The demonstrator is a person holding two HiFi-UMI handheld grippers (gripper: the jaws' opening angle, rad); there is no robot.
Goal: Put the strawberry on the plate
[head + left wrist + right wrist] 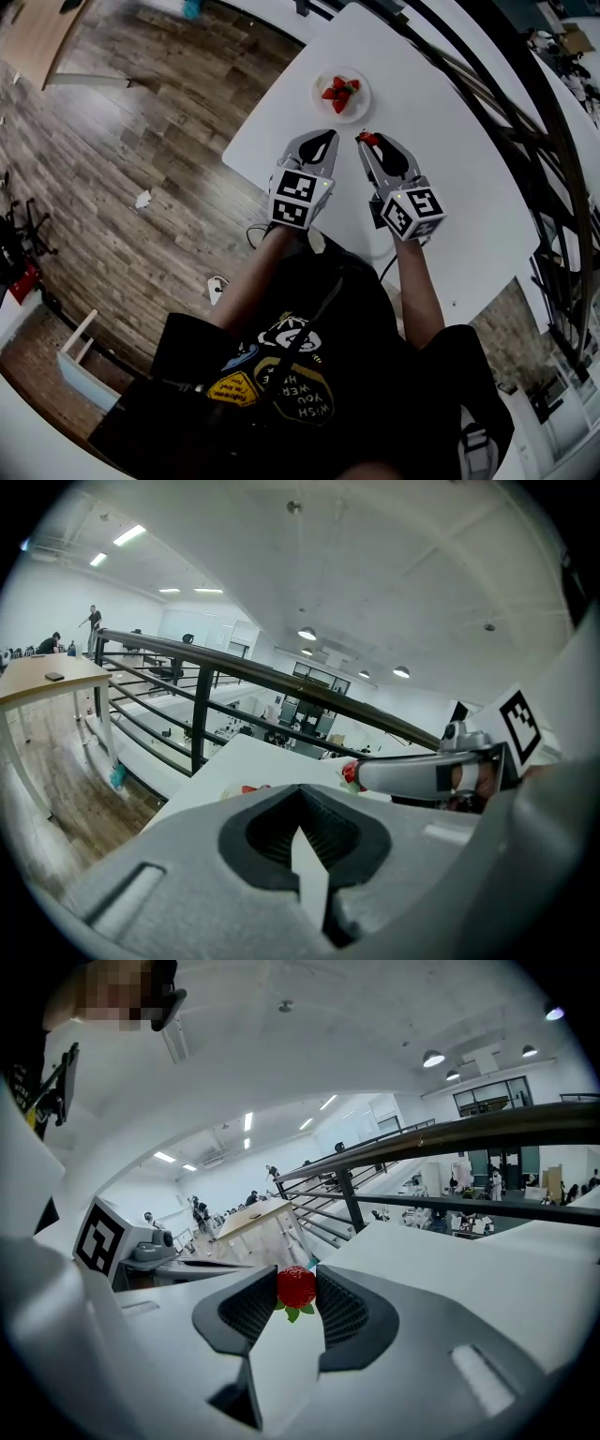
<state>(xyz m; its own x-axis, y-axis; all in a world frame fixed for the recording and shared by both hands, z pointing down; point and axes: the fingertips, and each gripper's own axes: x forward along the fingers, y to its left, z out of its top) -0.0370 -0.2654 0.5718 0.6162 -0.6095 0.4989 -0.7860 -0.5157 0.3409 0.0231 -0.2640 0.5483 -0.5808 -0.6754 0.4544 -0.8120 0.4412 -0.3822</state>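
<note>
A white plate (359,105) with several strawberries (339,92) sits near the far edge of the white table (469,197). My right gripper (367,143) hovers just short of the plate, to its right, shut on a red strawberry (369,139). In the right gripper view that strawberry (296,1286) is pinched between the fingertips, its green leaves hanging below. My left gripper (325,135) is beside it on the left, jaws shut with nothing in them. The left gripper view shows its closed tips (300,789), the plate's red fruit (247,788) beyond, and the held strawberry (350,773).
The table's left edge (272,94) drops to a wooden floor (141,141). A black railing (525,122) curves along the table's far right side. A wooden desk (37,33) stands at the far left. The person's arms and dark shirt fill the bottom of the head view.
</note>
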